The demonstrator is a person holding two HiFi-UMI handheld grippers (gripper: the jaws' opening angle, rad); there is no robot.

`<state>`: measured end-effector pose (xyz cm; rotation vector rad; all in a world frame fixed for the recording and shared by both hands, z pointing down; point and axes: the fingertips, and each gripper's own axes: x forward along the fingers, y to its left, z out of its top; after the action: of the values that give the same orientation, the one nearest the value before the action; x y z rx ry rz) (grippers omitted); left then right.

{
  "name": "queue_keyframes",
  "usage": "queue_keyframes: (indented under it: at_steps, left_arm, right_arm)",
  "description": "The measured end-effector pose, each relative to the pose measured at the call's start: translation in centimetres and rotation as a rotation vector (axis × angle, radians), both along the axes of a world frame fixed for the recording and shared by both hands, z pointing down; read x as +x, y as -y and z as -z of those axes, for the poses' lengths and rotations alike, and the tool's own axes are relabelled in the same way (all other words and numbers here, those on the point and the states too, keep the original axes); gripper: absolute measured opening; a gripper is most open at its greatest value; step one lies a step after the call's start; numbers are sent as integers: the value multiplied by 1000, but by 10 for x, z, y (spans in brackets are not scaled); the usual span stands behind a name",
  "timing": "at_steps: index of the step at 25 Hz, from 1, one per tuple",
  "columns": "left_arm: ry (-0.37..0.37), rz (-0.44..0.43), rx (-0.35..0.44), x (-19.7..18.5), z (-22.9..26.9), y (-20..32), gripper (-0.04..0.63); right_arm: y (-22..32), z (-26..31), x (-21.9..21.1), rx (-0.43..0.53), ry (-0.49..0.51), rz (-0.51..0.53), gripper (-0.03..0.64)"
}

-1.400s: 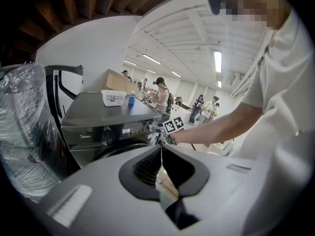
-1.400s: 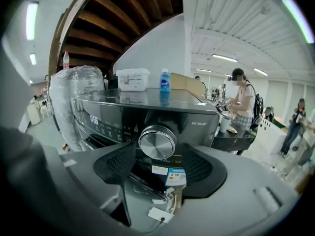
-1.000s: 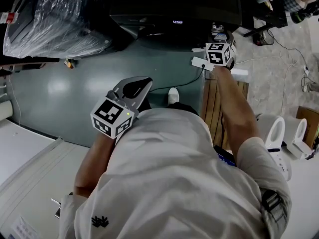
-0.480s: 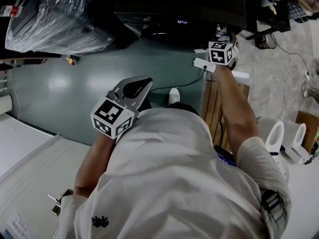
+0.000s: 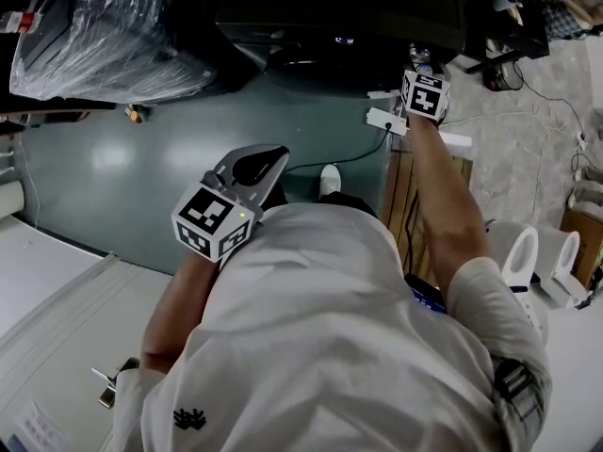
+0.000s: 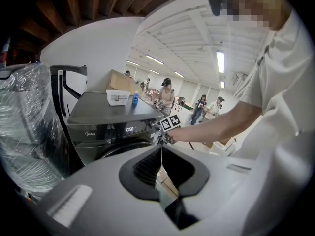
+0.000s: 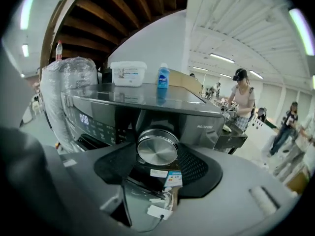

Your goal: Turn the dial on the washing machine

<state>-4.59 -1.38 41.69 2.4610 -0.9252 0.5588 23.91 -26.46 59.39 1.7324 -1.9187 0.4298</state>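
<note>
The dark washing machine (image 7: 147, 102) stands right in front of my right gripper (image 7: 157, 155). Its round silver dial (image 7: 157, 149) sits between the two ribbed jaws, which stand open with a gap on each side of it. In the head view the right gripper (image 5: 417, 69) is stretched out to the front edge of the machine (image 5: 330, 8). My left gripper (image 5: 252, 169) stays close to the person's chest, its jaws shut on nothing and pointing at the machine (image 6: 113, 127). The lit display (image 6: 129, 129) reads left of the dial.
A white tub (image 7: 128, 73) and a blue bottle (image 7: 163, 76) stand on the machine's top. A plastic-wrapped appliance (image 5: 104, 36) stands to the left. A wooden pallet (image 5: 400, 196) and white toilets (image 5: 532, 252) lie at the right. Paper tags (image 7: 167, 173) hang under the dial. People stand far behind.
My right gripper has moved forward and slightly right towards the machine's front, its marker cube turning. The left gripper has stayed still.
</note>
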Motion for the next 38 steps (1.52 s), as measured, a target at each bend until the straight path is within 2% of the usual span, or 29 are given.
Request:
queue_keyframes:
  at_steps: [3, 8, 13, 18, 27, 30, 38]
  left_arm:
    - [1, -6, 0, 2, 0, 0, 58]
    - [2, -10, 0, 4, 2, 2, 58]
    - [2, -21, 2, 6, 2, 3, 58]
    - [0, -28, 4, 8, 2, 5, 58]
    - [4, -31, 3, 10, 2, 5, 58]
    - [5, -25, 1, 9, 2, 4, 58]
    - [6, -10, -4, 4, 0, 4, 58]
  right_arm:
    - [-1, 1, 3, 6, 105, -39, 265]
    - [0, 3, 5, 24, 139, -16, 265]
    - [-5, 9, 2, 45, 62, 44, 267]
    - [-11, 3, -1, 45, -106, 121, 268]
    - [-7, -6, -9, 30, -305, 191, 267]
    - [-5, -8, -8, 19, -329, 183, 267]
    - [-1, -12, -4, 6, -316, 146, 265]
